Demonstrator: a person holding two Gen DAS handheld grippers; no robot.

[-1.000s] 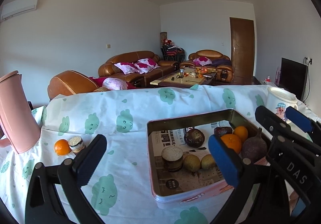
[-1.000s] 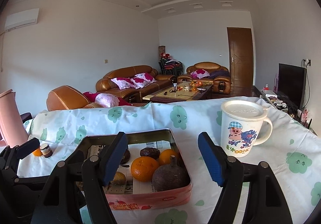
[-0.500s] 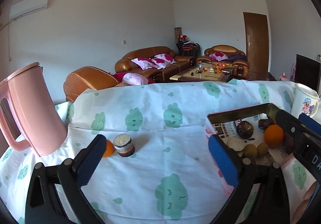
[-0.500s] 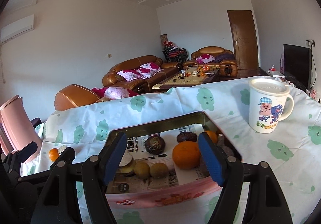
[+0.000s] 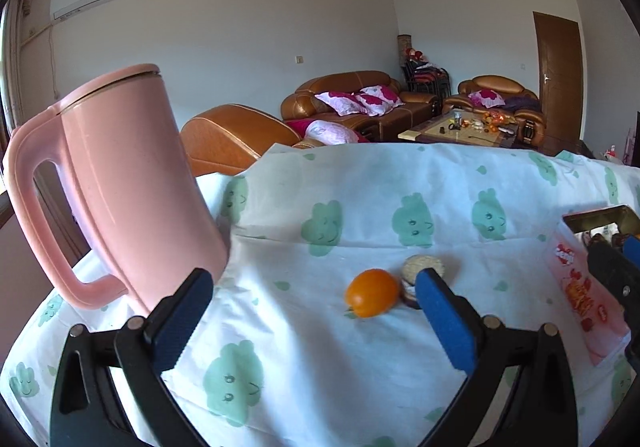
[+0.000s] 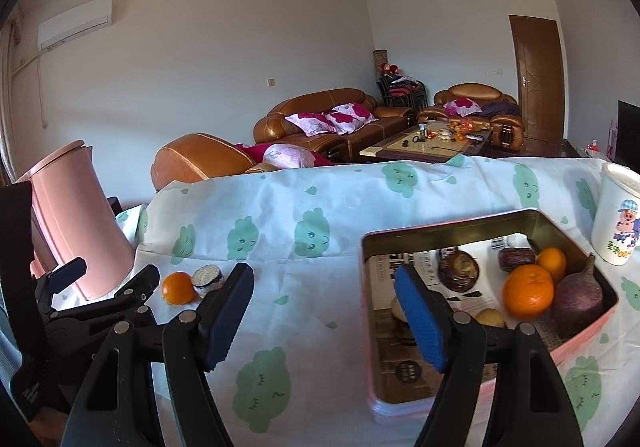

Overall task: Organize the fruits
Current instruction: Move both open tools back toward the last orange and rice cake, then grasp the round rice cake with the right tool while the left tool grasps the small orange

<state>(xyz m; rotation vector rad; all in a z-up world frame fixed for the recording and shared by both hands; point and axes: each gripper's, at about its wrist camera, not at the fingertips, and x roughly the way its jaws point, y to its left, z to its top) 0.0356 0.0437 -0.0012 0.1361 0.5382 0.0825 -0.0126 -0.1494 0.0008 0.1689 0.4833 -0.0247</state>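
Orange [image 5: 373, 298] lies on the table near its left edge, ahead of the wide-open left gripper [image 5: 310, 311]; right gripper [image 6: 324, 311] gapes empty; no label legible.

A pink jug [image 5: 120, 183] stood on the cloud-print cloth [image 5: 360, 215]; a cartoon mug [image 6: 618, 223] stood at its far right. Beyond were sofas [image 6: 332, 119], a coffee table [image 6: 432, 143] and a door [image 6: 538, 75].

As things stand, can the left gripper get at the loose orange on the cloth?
Probably yes. The left gripper is open, and the orange lies just ahead between its fingers; only the round cake touching its right side crowds it.
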